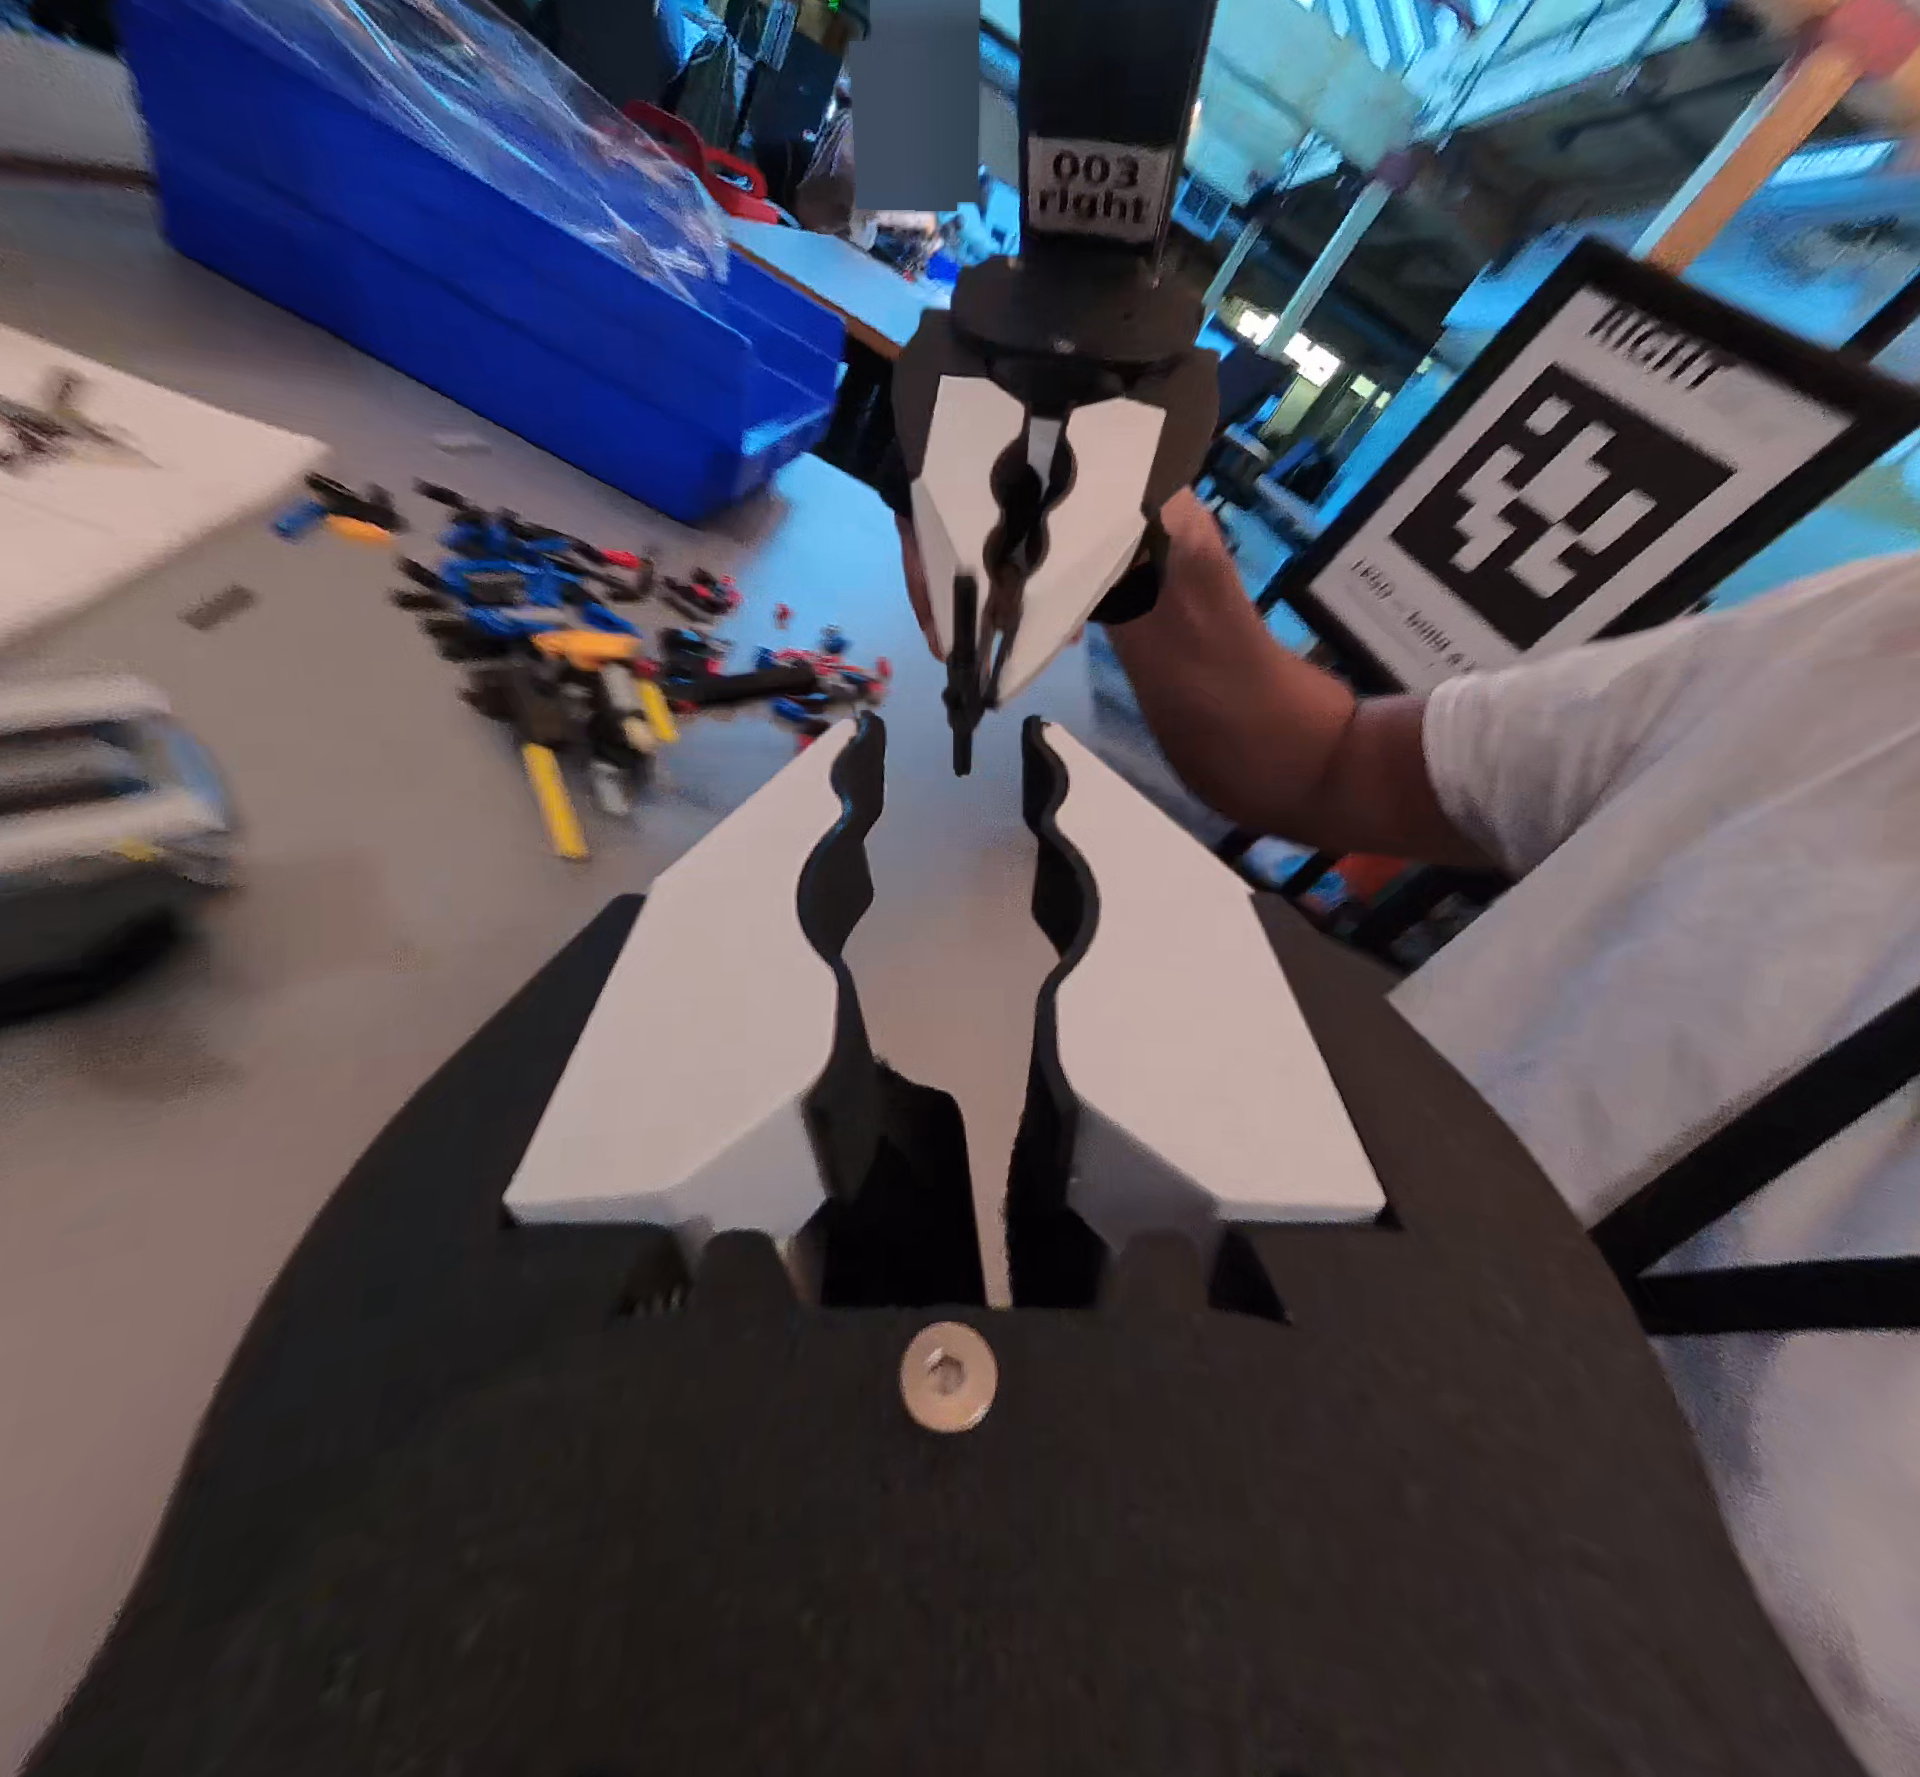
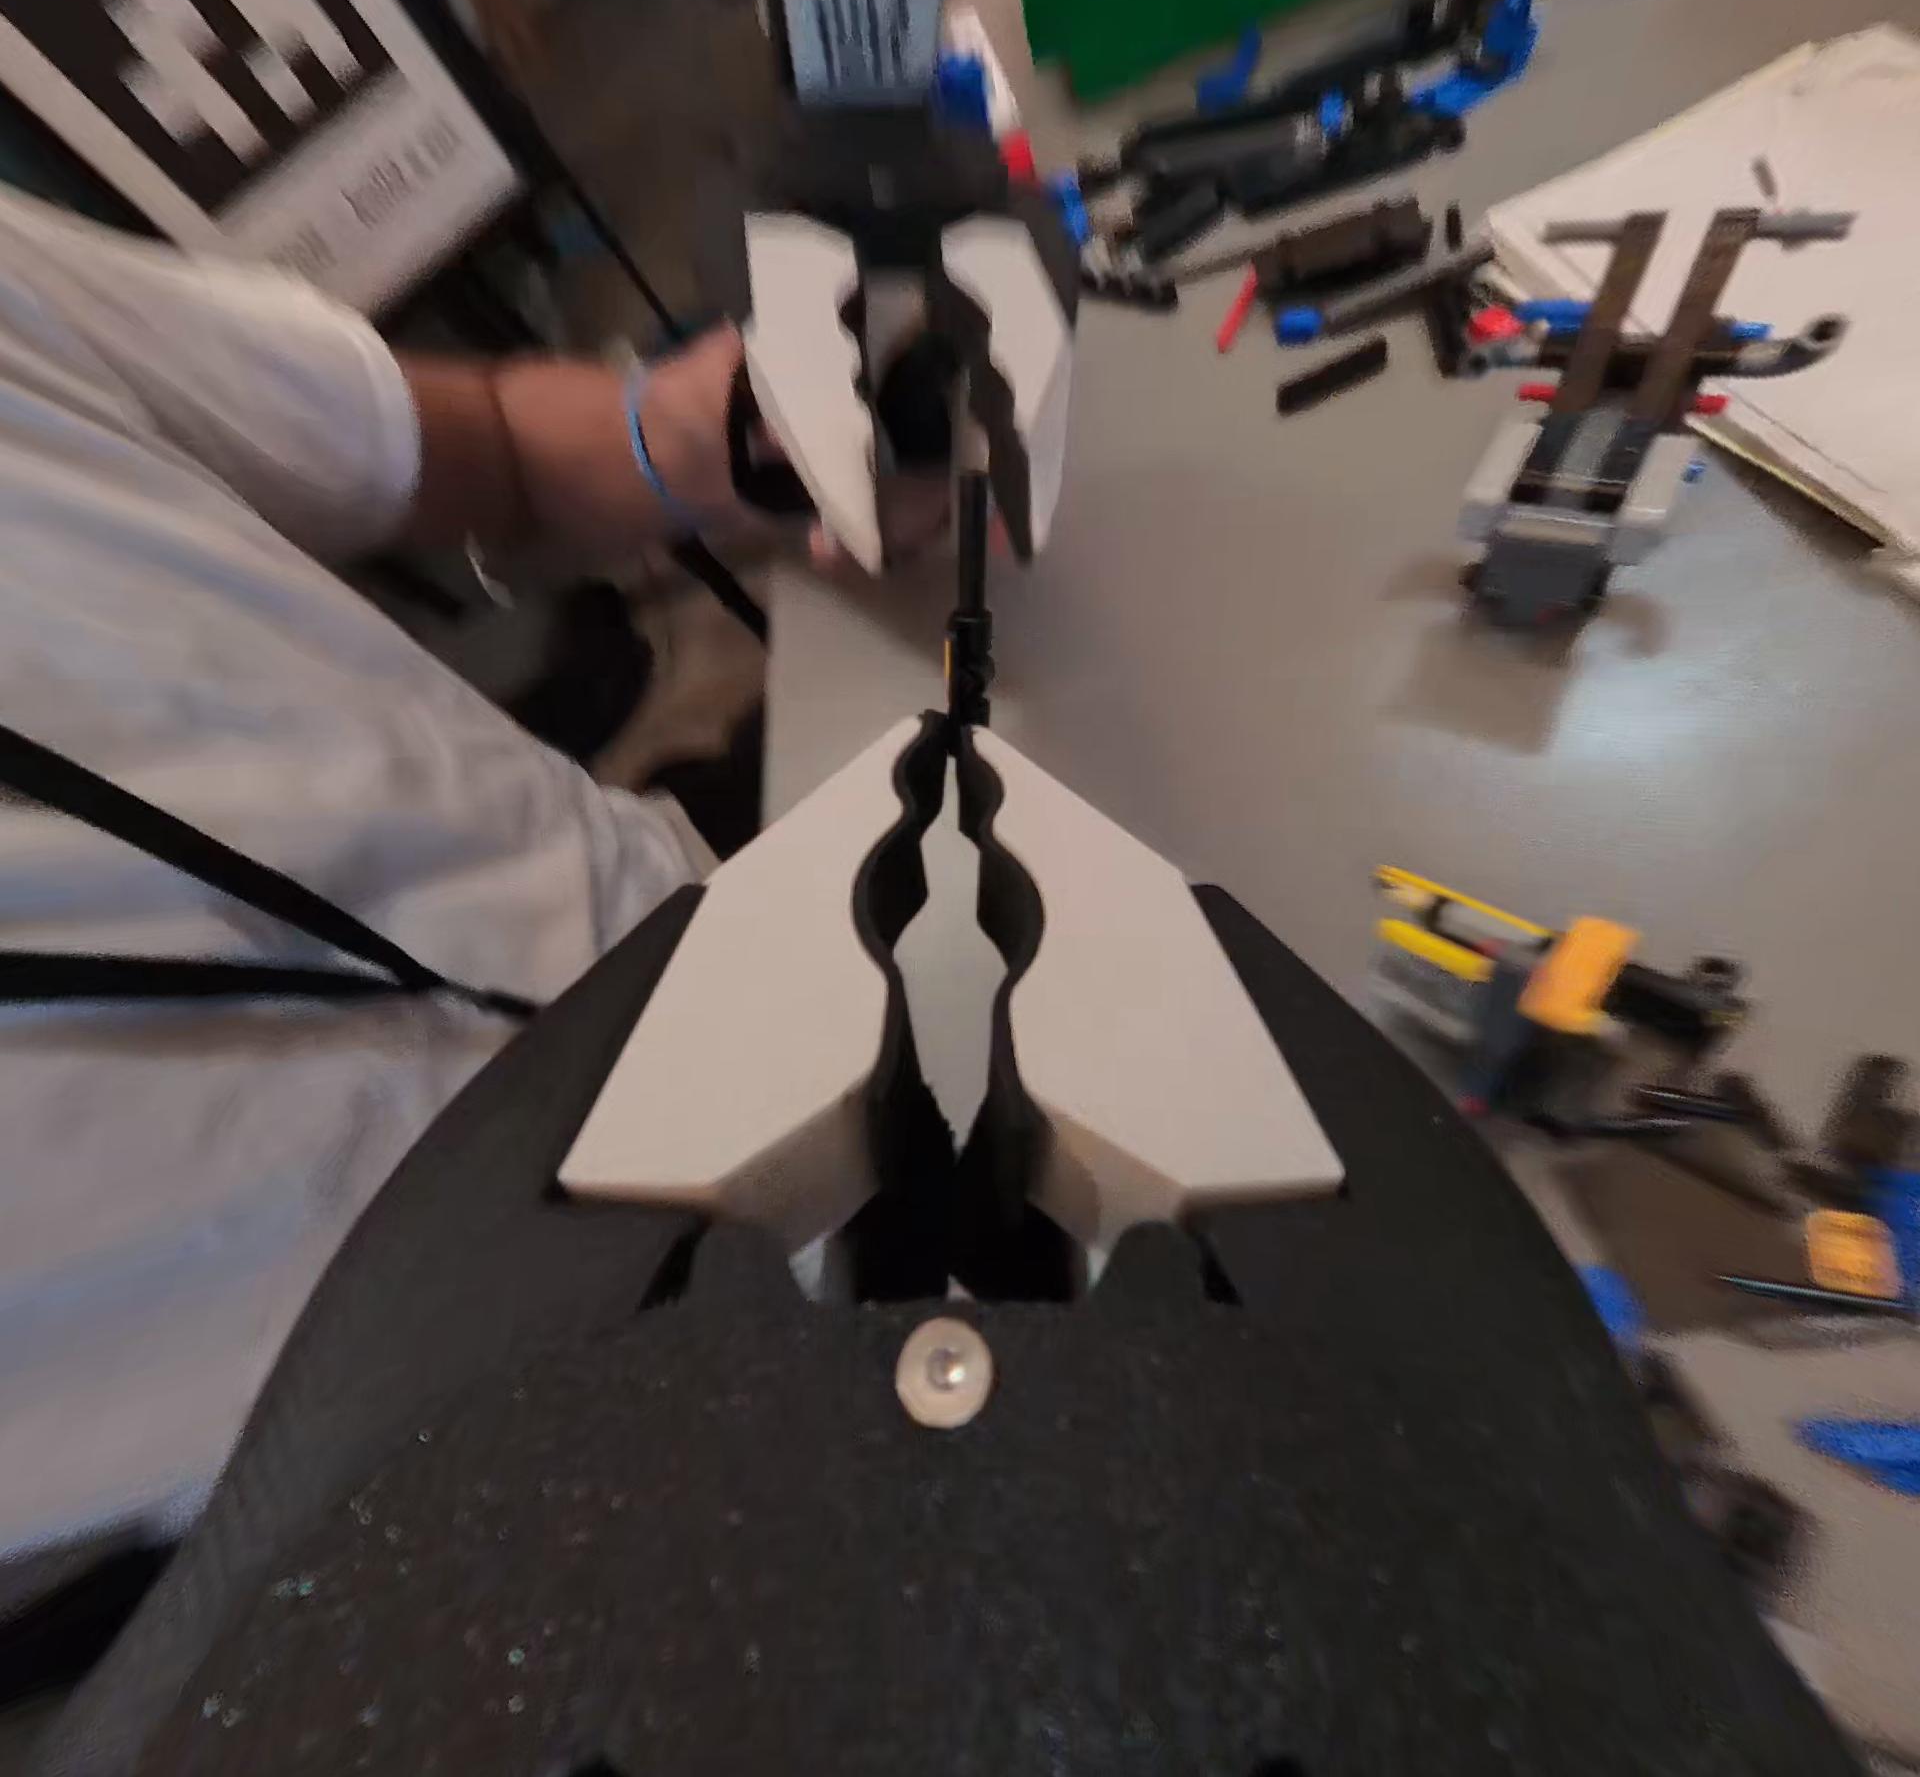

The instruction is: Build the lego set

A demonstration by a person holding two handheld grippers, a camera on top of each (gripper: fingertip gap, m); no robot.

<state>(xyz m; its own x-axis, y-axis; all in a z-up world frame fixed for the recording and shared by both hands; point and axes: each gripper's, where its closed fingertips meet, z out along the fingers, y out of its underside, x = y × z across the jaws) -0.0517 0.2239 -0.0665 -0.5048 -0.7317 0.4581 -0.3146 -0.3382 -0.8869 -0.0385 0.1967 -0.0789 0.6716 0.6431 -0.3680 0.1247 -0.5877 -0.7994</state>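
**Facing tip to tip over the table, a black pin between us**

Looking along my left gripper [image 1: 951,740], its fingers stand apart with nothing in them. Opposite, my right gripper [image 1: 977,678] points back at me, held by a bare forearm [image 1: 1247,688], clenched on a thin black axle piece [image 1: 962,688] whose free end hangs just before my parted tips. Loose lego parts [image 1: 582,605] lie left on the grey table [image 1: 364,896].

From the right gripper [image 2: 948,735], jaws pinch the axle piece [image 2: 971,605]; the left gripper [image 2: 940,543] gapes beyond it.
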